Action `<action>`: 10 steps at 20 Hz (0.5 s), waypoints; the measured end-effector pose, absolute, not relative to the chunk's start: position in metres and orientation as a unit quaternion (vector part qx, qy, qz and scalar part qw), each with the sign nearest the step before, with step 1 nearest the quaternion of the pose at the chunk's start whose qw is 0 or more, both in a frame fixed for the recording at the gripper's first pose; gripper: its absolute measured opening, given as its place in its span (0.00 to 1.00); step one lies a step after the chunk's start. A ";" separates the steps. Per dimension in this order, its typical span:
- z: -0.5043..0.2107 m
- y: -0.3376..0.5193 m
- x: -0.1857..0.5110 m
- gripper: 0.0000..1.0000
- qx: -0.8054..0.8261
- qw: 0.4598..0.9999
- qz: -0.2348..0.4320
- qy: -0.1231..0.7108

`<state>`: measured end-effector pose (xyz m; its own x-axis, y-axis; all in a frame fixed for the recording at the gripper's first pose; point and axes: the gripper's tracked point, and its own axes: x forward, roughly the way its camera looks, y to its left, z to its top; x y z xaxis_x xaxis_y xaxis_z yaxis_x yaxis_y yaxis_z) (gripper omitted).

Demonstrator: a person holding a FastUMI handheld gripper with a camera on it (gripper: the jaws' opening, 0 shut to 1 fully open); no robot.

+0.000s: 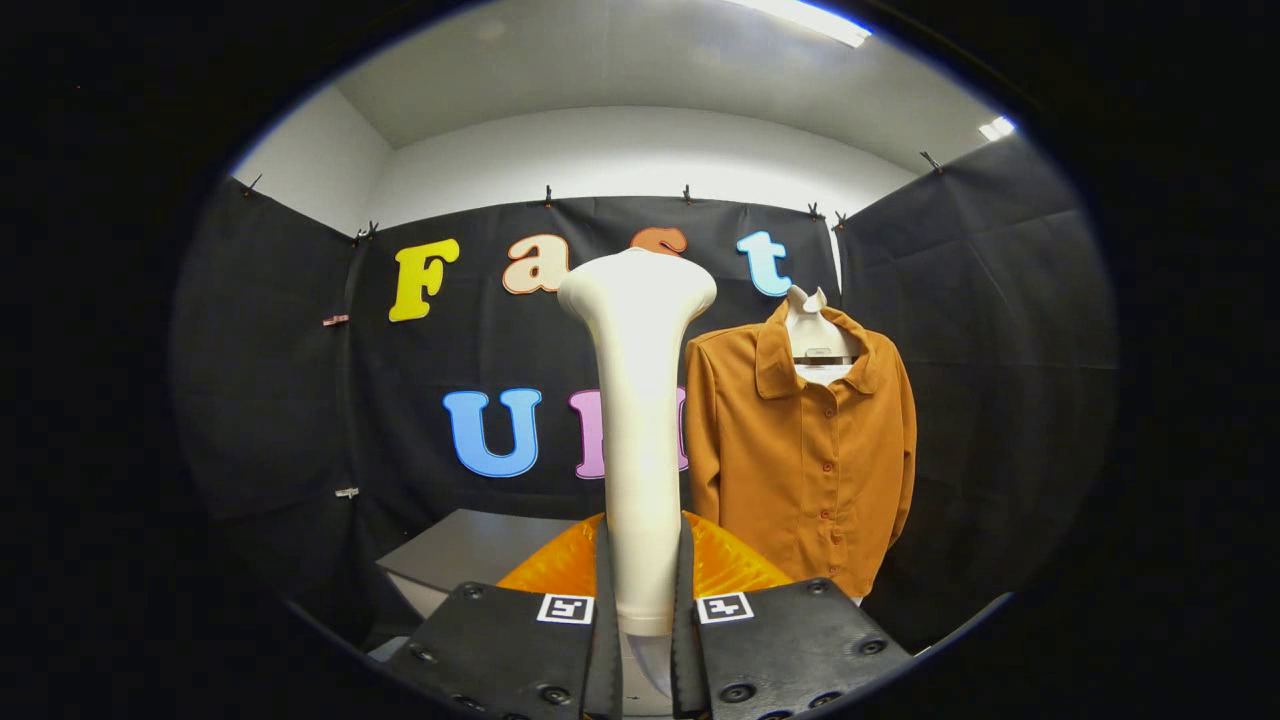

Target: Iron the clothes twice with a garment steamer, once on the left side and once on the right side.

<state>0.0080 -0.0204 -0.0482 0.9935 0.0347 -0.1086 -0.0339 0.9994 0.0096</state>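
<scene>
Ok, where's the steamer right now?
Gripper view: the steamer stands upright, clamped between the tongs, with the orange shirt hanging beyond it, just to its right.

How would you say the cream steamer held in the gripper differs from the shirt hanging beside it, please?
The garment steamer is cream, smooth and rigid; the shirt is rust-brown soft cloth with a collar and buttons. The steamer stands upright between the fingers of the gripper, which press on its handle; the shirt hangs from a white hanger beyond them, touched by nothing. The steamer looks nearer; the shirt sits further back, to its right. Both stand roughly upright.
</scene>
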 end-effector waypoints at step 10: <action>-0.053 -0.024 0.010 0.23 0.005 0.998 0.013 0.059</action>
